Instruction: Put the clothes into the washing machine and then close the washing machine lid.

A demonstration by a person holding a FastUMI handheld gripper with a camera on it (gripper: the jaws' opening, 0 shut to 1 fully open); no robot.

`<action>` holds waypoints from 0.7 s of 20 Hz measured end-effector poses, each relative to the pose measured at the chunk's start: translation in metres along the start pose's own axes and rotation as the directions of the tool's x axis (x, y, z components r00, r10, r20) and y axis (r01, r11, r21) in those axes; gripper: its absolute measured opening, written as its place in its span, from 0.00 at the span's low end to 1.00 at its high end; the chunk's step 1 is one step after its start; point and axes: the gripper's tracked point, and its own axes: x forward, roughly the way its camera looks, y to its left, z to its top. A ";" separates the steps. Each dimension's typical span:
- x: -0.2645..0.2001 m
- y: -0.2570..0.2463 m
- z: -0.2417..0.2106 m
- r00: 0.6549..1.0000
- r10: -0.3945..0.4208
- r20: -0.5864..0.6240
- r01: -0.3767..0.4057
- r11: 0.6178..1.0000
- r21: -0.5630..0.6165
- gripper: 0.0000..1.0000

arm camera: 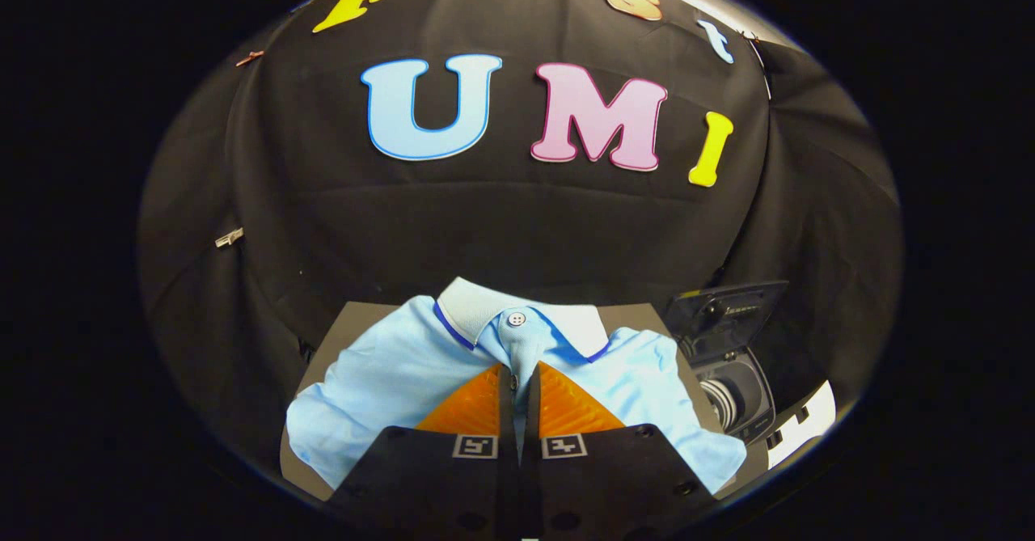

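Gripper [518, 383] clamped on polo shirt [388, 379].
Fingers pinched the button placket below the collar; washing machine [732, 363], lid raised, stood off the tabletop's [356, 314] right edge.

Even overhead light keeps the pale blue cotton polo shirt [388, 379] bright and sharp; fisheye distortion bends the edges, where the image dims

You see the shirt [388, 379], a light blue polo with a dark-edged collar and one white button, spread across the table, its collar away from you. Its placket is pinched between the fingers of the gripper [519, 379], which press together on the cloth. The washer [732, 379] sits just right of the shirt, lid up, drum open.
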 end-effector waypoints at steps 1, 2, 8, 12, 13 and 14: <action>-0.006 -0.002 0.007 1.000 0.002 0.026 -0.002 1.000 -0.004 0.05; -0.015 -0.007 0.016 0.999 0.002 0.055 -0.002 1.000 -0.008 0.05; -0.051 -0.041 0.045 0.991 -0.003 0.136 0.010 0.999 -0.052 0.05; -0.069 -0.071 0.062 0.984 0.012 0.180 0.001 0.998 -0.068 0.05; -0.073 -0.079 0.065 0.982 0.017 0.186 -0.004 0.998 -0.070 0.05; -0.075 -0.088 0.067 0.982 0.018 0.189 -0.005 0.997 -0.071 0.05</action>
